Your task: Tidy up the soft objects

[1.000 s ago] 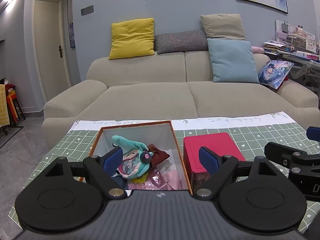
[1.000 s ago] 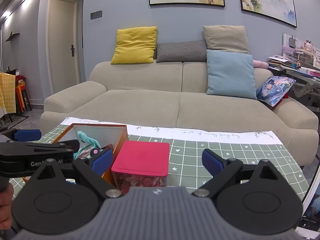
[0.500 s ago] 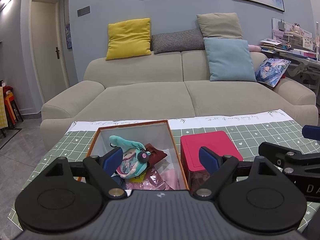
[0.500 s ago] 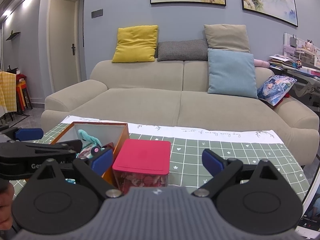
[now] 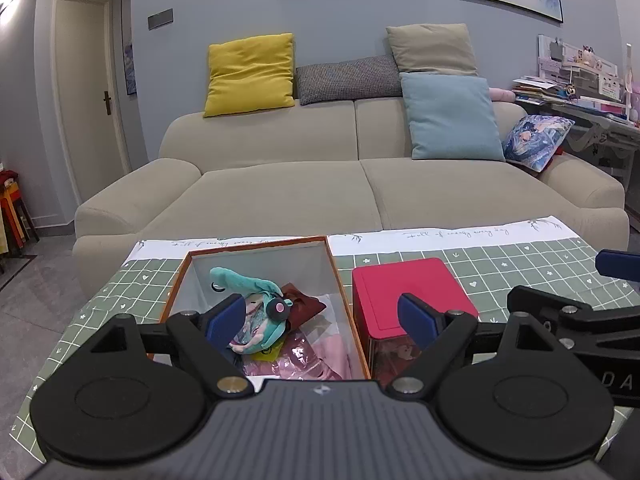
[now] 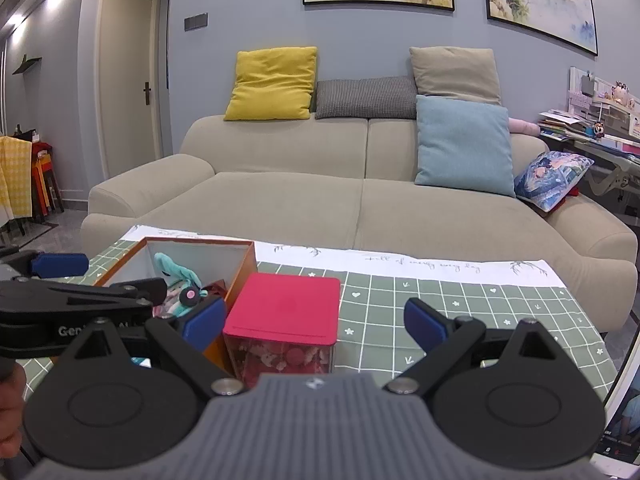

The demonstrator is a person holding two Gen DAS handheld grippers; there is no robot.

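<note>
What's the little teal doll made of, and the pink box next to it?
The teal doll looks like soft plush fabric: matte, rounded and floppy. The pink-lidded box seems to be hard plastic: its lid is smooth and flat, and its walls are see-through with things showing inside.

Your left tool [image 5: 322,322] and right tool [image 6: 314,324] both carry royal-blue pads on black fingers, over grey ribbed bodies. The tabletop [image 5: 532,264] wears a sage-green cloth gridded in white with small stars and hearts, edged by a white band at 12 o'clock. The open cardboard box [image 5: 336,276] is orange outside and white inside, and it holds a teal-haired plush doll [image 5: 256,300] over maroon and pink fabric. At its 3 o'clock you see a clear container with a crimson square lid [image 5: 408,292].
</note>
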